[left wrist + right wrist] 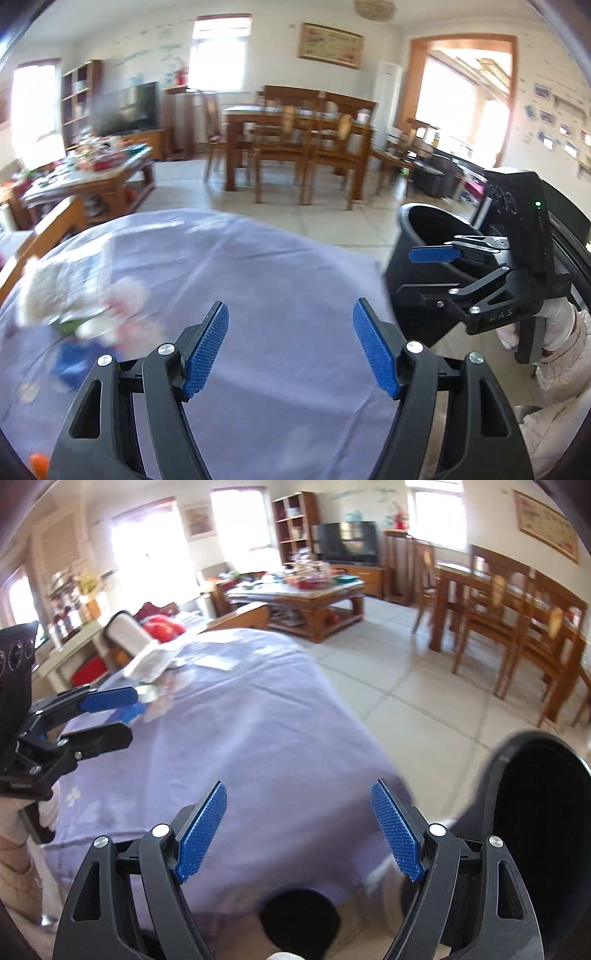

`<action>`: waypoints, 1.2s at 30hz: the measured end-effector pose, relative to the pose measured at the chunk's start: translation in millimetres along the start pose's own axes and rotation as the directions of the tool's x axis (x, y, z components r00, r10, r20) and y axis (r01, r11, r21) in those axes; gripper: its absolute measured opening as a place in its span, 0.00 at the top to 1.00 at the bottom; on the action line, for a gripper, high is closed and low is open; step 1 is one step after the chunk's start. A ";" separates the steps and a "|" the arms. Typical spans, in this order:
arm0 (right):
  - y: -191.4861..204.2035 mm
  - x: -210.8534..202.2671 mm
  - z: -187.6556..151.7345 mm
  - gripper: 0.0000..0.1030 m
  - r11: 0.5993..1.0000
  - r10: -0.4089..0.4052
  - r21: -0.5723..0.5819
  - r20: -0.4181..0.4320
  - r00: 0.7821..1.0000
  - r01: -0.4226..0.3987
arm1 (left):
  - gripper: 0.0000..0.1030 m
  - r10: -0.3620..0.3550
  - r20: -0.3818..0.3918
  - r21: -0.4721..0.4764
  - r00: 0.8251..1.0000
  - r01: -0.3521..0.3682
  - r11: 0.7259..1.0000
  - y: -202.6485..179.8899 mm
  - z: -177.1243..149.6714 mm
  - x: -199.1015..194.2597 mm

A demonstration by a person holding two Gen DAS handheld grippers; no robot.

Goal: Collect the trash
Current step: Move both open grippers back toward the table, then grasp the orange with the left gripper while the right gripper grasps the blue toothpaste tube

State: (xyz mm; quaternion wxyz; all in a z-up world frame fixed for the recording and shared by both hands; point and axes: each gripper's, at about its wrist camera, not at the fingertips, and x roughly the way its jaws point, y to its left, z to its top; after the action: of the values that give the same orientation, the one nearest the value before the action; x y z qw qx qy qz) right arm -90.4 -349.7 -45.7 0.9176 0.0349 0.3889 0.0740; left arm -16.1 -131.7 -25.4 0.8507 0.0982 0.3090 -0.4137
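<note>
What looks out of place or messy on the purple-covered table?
Loose litter, crumpled white paper and wrappers, lies heaped at the far left of the purple cloth. It is too blurred to tell piece from piece. The black bin stands upright; nothing spilled.

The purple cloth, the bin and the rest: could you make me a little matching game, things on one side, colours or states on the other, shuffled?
Things:
1. Table cloth
2. Trash bin
3. Left tool
4. Pile of trash

Descriptions:
A. black, standing on the floor beside the covered table
B. mostly white wrappers, lying on the cloth's far left part
C. pale purple, draped over the table
D. open, nothing between its blue pads

Pairs: 1-C, 2-A, 3-D, 4-B
</note>
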 end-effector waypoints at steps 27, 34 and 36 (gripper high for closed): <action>198.3 147.7 91.6 0.31 0.961 0.276 0.029 -0.111 0.955 -0.275 | 0.34 0.186 -0.197 -0.296 0.963 -0.240 0.925 189.9 -104.7 -80.7; 203.8 163.6 93.0 0.67 0.960 0.281 0.032 -0.111 0.953 -0.279 | 0.51 0.184 -0.210 -0.277 0.960 -0.239 0.930 195.9 -111.8 -80.8; 204.7 163.2 93.0 0.76 0.956 0.294 0.034 -0.100 0.951 -0.292 | 0.58 0.187 -0.209 -0.274 0.960 -0.241 0.931 198.0 -111.9 -82.0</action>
State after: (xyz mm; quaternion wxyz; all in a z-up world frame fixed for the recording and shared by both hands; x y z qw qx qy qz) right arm 66.3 -121.8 -71.8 0.8747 0.0969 0.4272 0.2074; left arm 47.3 94.7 -81.5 0.8646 0.0397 0.4302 -0.2565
